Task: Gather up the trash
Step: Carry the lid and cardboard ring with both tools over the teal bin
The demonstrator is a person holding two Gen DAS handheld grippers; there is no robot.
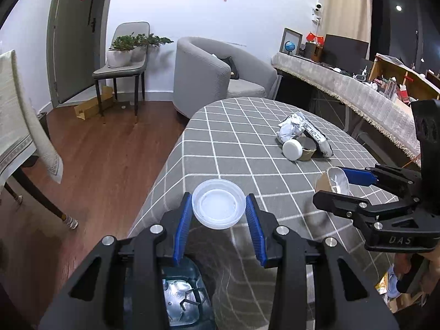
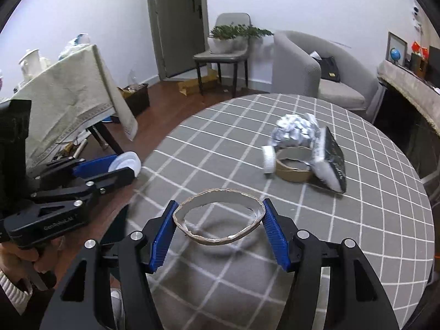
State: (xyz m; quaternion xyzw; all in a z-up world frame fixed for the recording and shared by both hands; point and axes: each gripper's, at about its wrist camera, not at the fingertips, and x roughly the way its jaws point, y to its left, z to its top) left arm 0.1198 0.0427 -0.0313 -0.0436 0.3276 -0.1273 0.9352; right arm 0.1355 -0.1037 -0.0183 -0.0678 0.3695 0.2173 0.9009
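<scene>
My left gripper (image 1: 219, 196) is shut on a translucent white plastic lid (image 1: 219, 206) held over the near edge of the grey checked table (image 1: 233, 143). In the right wrist view, my right gripper (image 2: 220, 203) is shut on a torn brown cardboard ring (image 2: 220, 217), which its blue pads squeeze into an oval. Each gripper also shows in the other's view: the right gripper (image 1: 330, 183) with the ring (image 1: 334, 181), the left gripper (image 2: 125, 166) with the lid (image 2: 126, 162). Farther out on the table lie crumpled foil (image 2: 295, 130), a white cap (image 2: 268, 159), a tape roll (image 2: 294, 166) and a foil-backed packet (image 2: 330, 162).
A blue container (image 1: 181, 297) sits below the table edge under my left gripper. Beyond the table stand a grey armchair (image 1: 220, 77), a chair with potted plants (image 1: 123, 63), a cloth-covered side table (image 2: 68, 101) and a long counter (image 1: 357, 88). A person's hand (image 2: 27, 258) holds the left gripper.
</scene>
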